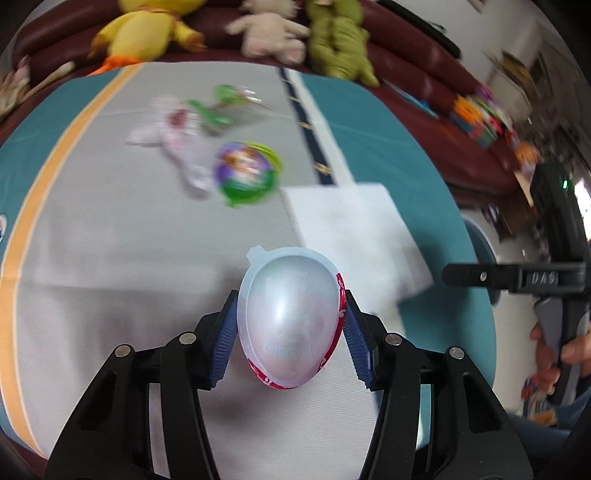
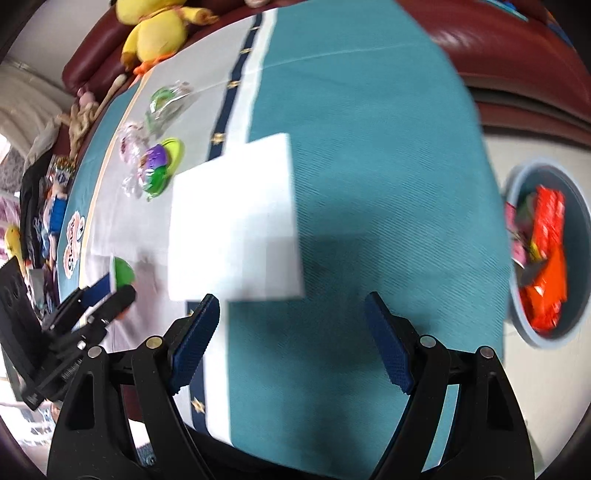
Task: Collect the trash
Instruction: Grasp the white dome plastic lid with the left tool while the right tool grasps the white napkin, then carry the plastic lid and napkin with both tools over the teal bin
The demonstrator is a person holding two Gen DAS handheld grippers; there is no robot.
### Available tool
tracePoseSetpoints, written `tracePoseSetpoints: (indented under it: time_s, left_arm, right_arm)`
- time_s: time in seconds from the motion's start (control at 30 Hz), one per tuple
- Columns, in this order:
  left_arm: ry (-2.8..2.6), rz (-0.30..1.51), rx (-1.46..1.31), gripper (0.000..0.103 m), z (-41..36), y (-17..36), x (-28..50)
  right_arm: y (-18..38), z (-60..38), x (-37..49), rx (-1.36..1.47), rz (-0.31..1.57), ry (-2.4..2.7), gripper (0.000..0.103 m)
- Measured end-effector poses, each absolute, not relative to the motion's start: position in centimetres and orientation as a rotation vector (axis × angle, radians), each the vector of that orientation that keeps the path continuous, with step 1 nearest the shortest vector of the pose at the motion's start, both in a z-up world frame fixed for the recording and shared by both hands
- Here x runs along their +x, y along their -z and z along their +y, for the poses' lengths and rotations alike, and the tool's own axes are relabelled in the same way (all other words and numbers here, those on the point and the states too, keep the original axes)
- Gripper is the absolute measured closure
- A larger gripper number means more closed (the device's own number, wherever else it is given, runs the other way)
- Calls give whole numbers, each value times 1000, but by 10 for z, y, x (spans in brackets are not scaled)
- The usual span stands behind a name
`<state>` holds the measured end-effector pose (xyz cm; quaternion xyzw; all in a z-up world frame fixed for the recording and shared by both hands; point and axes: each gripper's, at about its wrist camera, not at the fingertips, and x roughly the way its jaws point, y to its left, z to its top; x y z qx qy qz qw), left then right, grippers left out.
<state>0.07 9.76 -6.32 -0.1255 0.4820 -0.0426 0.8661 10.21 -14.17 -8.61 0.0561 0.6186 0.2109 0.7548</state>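
My left gripper (image 1: 290, 328) is shut on a white egg-shaped plastic shell (image 1: 290, 321) with a red foil edge, held above the table. It also shows at the left of the right wrist view (image 2: 110, 291). My right gripper (image 2: 291, 328) is open and empty above the teal cloth (image 2: 369, 184); it shows at the right edge of the left wrist view (image 1: 498, 277). More trash lies on the table: a purple-and-green egg half (image 1: 245, 173), clear wrappers (image 1: 173, 136) and a green wrapper (image 1: 225, 103). A grey bin (image 2: 517, 192) holding orange and red packets stands on the floor at the right.
A white paper napkin (image 1: 354, 229) lies flat on the cloth, also seen in the right wrist view (image 2: 236, 221). Plush toys (image 1: 147, 33) sit on a dark red sofa (image 1: 417, 85) behind the table. Toys and clutter lie left of the table (image 2: 48, 206).
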Motion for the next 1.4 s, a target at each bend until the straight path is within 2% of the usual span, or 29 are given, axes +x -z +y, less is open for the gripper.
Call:
tracePoseSetpoints:
  time_s: [0.27,0.3,0.4,0.67,0.73,0.77,0.8,0.83,0.87,1.0,1.4]
  left_arm:
    - [26,983,-327,48,146,60,2]
    - [22,982,-340,48,151,61,2]
    - [17,986,-363,48,163,65,3]
    - [6,983,-406,48,179,69,-2]
    - [-2,984,-413,48,183,70,-5]
    - [-5,985,-416,48,185,71,-6]
    - [-8,987,-421,48,186,71,-6]
    - [-9,988,-425,48,186,72,-6]
    - [-10,989,-428,48,186,72,-6]
    - [-2,989,-423,48,180,70,-6]
    - [94,988,-346,48,124,54,13]
  right_arm:
    - [100,-100,132,83,1321,-435,22]
    - [103,-94,132,74,1329,-436,16]
    - [104,-76,127,19,1310,-430,14]
    - [111,-19,95,-288,1198,-437,13]
    - [110,-12,88,-331,1164,-452,22]
    - [107,-11,86,-323,1161,-477,37]
    - [105,-10,84,-308,1164,-507,63]
    - [102,-9,83,-310,1154,-521,78]
    - [101,-7,85,-295,1174,-545,88]
    - [102,-15,90,-232,1218,-586,98]
    - [59,-88,106,10,1161,-544,100]
